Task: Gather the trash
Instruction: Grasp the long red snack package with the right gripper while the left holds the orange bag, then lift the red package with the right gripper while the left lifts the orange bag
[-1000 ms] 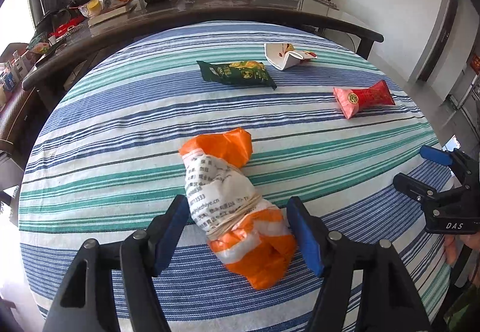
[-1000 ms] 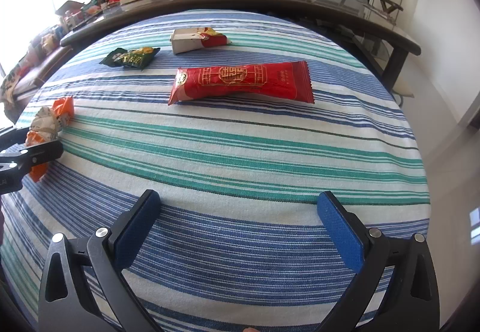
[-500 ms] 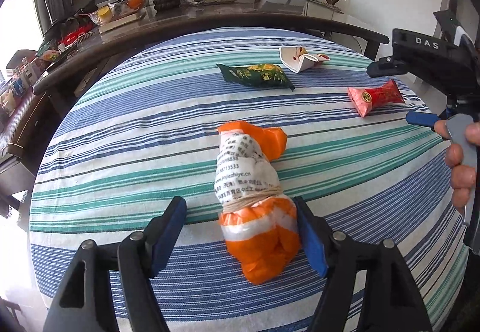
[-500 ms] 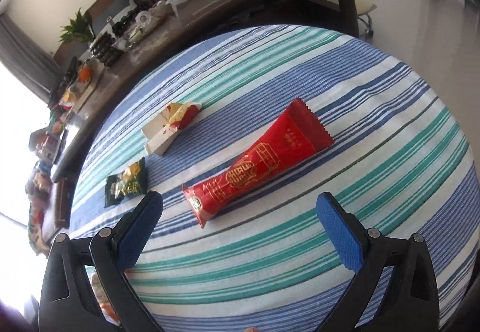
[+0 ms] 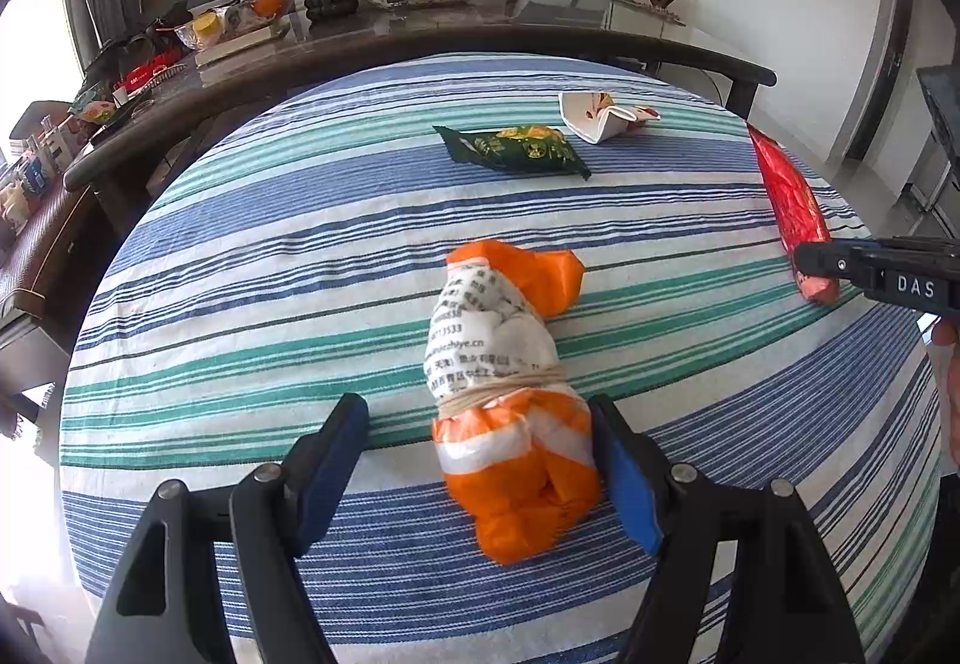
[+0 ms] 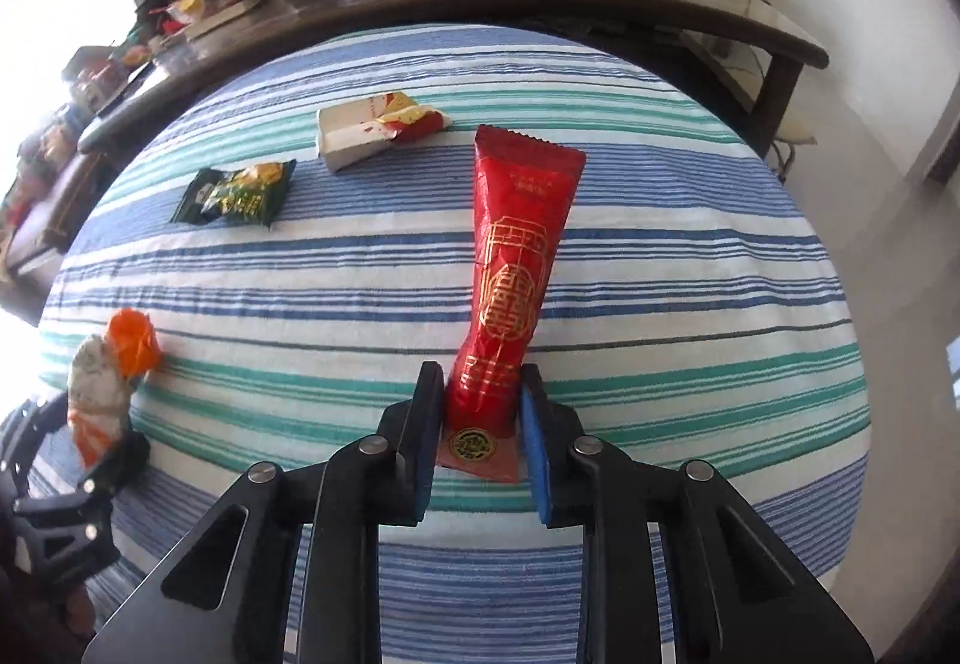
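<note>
The red packet (image 6: 510, 268) is being clamped at its near end by the right gripper (image 6: 480, 424), jaws just closed; the orange bag (image 5: 516, 412) is being straddled, ungripped, on the tabletop (image 5: 270, 274) by the left gripper (image 5: 480, 460)

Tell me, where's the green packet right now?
The green packet lies on the striped cloth, far side in the left view, just left of the white box.

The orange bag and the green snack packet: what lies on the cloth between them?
Nothing: between the orange bag and the green snack packet only bare striped tablecloth shows in the left wrist view.
</note>
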